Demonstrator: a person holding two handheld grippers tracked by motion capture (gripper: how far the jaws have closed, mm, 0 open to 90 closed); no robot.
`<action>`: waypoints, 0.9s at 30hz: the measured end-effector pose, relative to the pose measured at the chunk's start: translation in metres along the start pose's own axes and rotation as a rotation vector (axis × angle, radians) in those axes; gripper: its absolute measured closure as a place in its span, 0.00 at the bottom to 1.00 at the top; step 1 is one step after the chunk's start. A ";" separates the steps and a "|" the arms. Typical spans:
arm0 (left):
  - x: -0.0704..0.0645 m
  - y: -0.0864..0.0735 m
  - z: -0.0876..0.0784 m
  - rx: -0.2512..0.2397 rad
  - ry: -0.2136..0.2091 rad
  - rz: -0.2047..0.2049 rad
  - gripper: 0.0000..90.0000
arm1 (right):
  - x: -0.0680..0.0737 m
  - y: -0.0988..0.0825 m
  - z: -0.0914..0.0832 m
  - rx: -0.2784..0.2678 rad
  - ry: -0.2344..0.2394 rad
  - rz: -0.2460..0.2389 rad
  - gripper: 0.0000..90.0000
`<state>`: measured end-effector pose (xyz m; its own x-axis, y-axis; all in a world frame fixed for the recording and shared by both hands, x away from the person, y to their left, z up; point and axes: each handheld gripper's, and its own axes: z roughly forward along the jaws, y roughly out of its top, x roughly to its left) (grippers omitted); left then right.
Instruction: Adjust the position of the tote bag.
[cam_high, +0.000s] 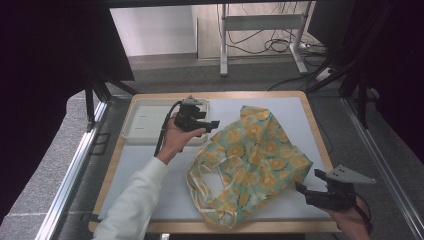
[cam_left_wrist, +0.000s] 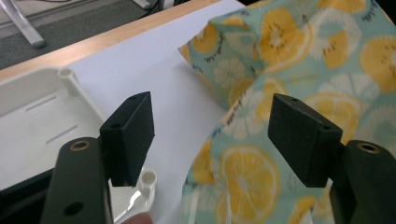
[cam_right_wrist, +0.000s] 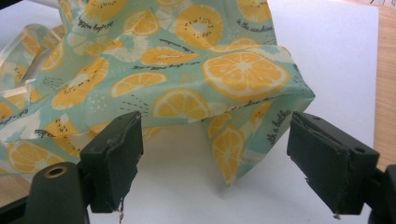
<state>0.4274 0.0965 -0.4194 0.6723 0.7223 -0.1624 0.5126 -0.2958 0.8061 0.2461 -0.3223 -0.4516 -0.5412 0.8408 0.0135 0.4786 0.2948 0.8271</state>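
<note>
A mint-green cloth bag printed with orange slices (cam_high: 255, 160) lies crumpled on the white table mat, its handles toward the front left. My left gripper (cam_high: 212, 123) is open just left of the bag's upper part, above the tray's right edge; in the left gripper view its jaws stand wide apart, with the bag (cam_left_wrist: 299, 70) between and beyond them. My right gripper (cam_high: 299, 189) is open at the bag's front right corner. In the right gripper view the bag's folded corner (cam_right_wrist: 243, 93) lies just ahead of the spread jaws, untouched.
A white plastic tray (cam_high: 145, 120) sits at the mat's back left, seen also as the tray (cam_left_wrist: 42, 112) in the left gripper view. The white mat (cam_high: 310, 115) covers a wooden table (cam_high: 320, 140). Metal frame legs and cables stand on the floor beyond.
</note>
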 end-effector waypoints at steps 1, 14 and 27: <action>0.000 0.006 0.005 0.004 0.007 0.008 0.35 | -0.001 0.000 0.000 0.000 -0.002 0.002 0.21; -0.014 0.044 0.022 0.035 0.022 0.110 0.35 | -0.001 -0.001 0.002 0.004 0.003 -0.001 0.21; -0.010 0.041 0.043 0.076 -0.015 0.092 0.36 | -0.001 -0.001 0.004 0.011 0.001 0.000 0.21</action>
<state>0.4648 0.0501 -0.4097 0.7259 0.6806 -0.0987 0.4872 -0.4075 0.7724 0.2489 -0.3222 -0.4549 -0.5424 0.8400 0.0139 0.4860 0.3003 0.8208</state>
